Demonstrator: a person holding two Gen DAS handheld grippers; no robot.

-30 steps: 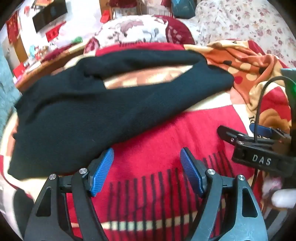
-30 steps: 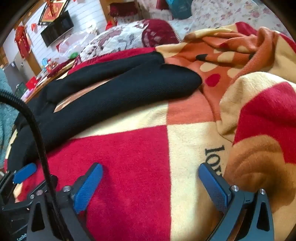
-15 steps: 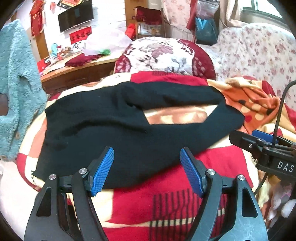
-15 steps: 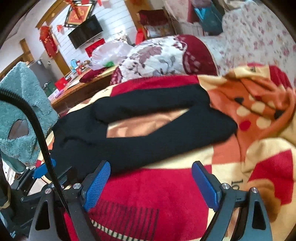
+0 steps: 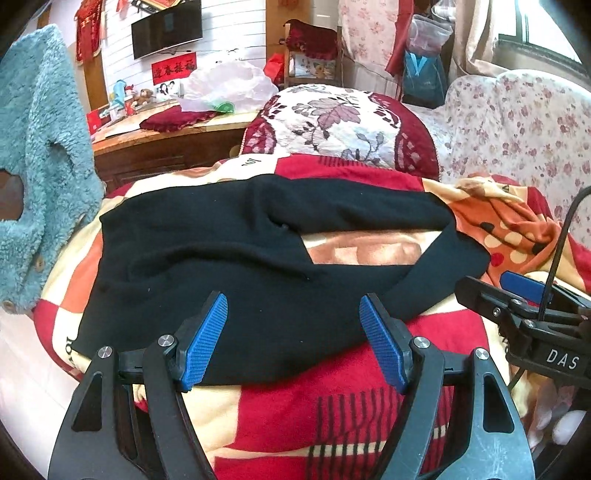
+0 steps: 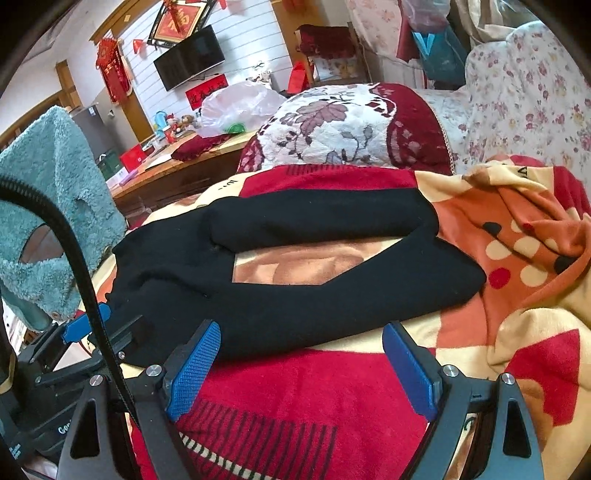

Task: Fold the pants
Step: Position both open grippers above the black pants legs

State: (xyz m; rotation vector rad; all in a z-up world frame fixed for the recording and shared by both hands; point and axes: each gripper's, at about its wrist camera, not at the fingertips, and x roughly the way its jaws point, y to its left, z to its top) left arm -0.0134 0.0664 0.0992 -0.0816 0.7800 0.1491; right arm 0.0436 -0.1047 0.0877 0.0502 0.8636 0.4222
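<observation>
Just ahead of left gripper [image 5: 293,339]: pants [image 5: 240,266]

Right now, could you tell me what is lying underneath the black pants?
The black pants lie spread on a red, cream and orange patterned blanket, which shows around them and through the gap between the two legs. Whatever the fabric itself covers cannot be seen.

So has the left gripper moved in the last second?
Yes. The left gripper has pulled back and tilted up: the black pants now sit wholly in view, and the wall TV shows above.
</observation>
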